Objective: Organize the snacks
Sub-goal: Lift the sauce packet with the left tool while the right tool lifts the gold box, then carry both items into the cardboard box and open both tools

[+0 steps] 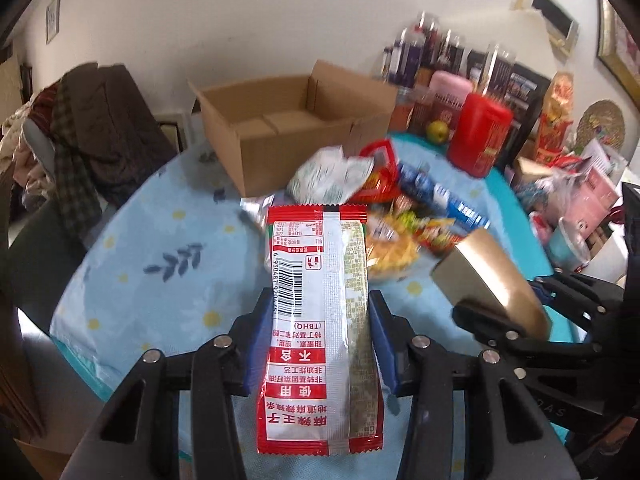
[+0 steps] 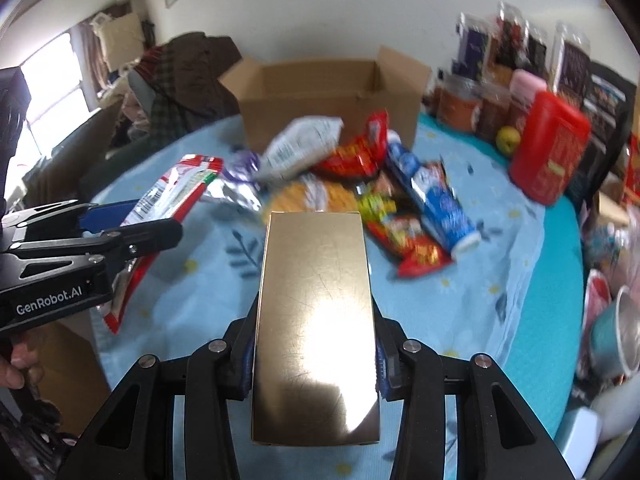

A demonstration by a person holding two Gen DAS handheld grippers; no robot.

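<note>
My left gripper is shut on a red and white snack packet and holds it above the blue tablecloth; the same gripper and packet show at the left of the right wrist view. My right gripper is shut on a shiny gold box, which also shows in the left wrist view. An open, empty cardboard box stands at the far side of the table. A pile of snack bags lies in front of it.
A red canister, a green apple, jars and bottles stand at the back right. A chair with clothes is at the left. Cups and packages crowd the right edge.
</note>
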